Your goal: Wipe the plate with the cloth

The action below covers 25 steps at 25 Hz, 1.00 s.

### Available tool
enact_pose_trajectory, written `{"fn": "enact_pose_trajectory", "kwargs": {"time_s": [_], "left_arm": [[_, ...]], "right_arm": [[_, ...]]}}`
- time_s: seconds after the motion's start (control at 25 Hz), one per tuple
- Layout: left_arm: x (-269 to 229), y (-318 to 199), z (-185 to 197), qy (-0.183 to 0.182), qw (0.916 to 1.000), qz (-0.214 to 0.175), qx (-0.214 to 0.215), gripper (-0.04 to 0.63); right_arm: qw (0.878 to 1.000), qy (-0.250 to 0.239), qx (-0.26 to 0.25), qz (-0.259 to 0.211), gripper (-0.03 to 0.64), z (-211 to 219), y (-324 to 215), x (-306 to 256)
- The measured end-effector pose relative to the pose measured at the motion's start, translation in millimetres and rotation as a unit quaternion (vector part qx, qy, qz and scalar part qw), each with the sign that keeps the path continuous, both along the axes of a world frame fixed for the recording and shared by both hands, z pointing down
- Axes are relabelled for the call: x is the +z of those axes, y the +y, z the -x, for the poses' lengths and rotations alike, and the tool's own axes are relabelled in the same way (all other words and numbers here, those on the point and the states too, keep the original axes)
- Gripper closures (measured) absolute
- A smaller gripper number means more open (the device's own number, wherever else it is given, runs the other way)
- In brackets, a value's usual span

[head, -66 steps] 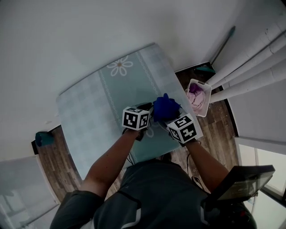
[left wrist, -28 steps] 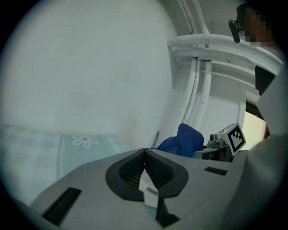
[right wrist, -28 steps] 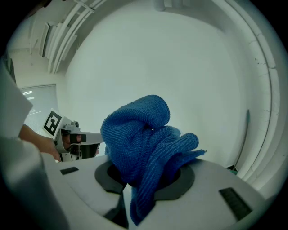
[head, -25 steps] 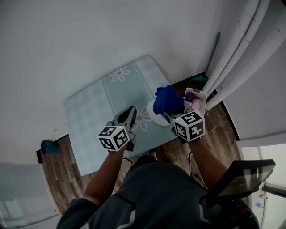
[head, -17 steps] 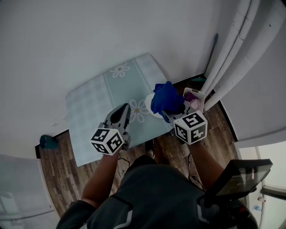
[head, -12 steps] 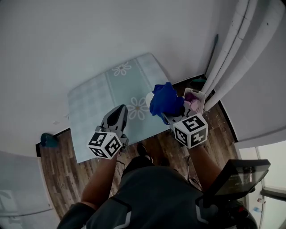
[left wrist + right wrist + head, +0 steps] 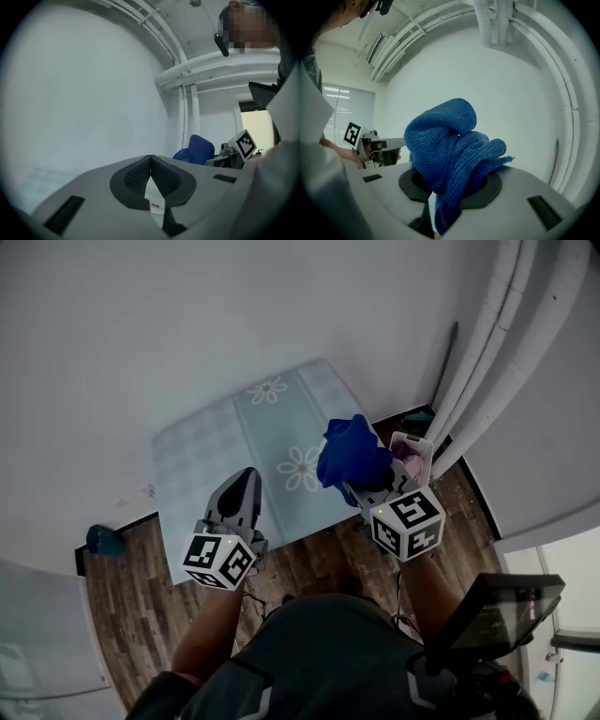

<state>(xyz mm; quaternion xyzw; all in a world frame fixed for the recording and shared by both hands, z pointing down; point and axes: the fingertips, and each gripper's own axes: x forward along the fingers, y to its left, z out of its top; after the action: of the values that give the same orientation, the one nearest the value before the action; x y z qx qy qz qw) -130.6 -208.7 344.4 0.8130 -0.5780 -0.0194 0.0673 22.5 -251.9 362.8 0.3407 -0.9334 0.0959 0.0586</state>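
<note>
My right gripper (image 7: pixel 364 486) is shut on a bunched blue cloth (image 7: pixel 350 453), held up over the right edge of the table (image 7: pixel 211 460). The cloth (image 7: pixel 447 150) fills the right gripper view and hangs down between the jaws. My left gripper (image 7: pixel 244 479) hovers over the table's near edge, apart from the cloth, its jaws closed with nothing between them (image 7: pixel 150 158). The blue cloth (image 7: pixel 197 149) also shows at the right of the left gripper view. I see no plate; the cloth hides the table corner beneath it.
The table wears a pale teal checked cover with white daisies (image 7: pixel 302 468). A white bin (image 7: pixel 412 456) with pink and purple stuff stands on the wooden floor (image 7: pixel 122 615) beside white pipes (image 7: pixel 487 362). A teal object (image 7: pixel 98 540) lies at the left.
Both grippers have drawn back from the middle of the table towards me. The left one moved left and away from the plate; the right one lifted the cloth. The plate has dropped from sight.
</note>
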Motion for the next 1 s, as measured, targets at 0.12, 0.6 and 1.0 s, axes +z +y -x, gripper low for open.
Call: {"fn": "enact_pose_trajectory", "kwargs": {"time_s": [0.12,0.6,1.0], "left_arm": [[-6,10,12,0.001,0.9999,0.001,0.013,0.584],[-10,39,50,0.017,0.9997,-0.002,0.019,0.586],[-8,54,47,0.02,0.9993,0.01,0.03,0.586]], "right_arm": [[1.0,0.004,0.009,-0.006,0.488,13,12,-5],[0.999,0.012,0.039,-0.009,0.488,37,43,-12],[0.999,0.016,0.049,-0.011,0.488,34,61,-17]]}}
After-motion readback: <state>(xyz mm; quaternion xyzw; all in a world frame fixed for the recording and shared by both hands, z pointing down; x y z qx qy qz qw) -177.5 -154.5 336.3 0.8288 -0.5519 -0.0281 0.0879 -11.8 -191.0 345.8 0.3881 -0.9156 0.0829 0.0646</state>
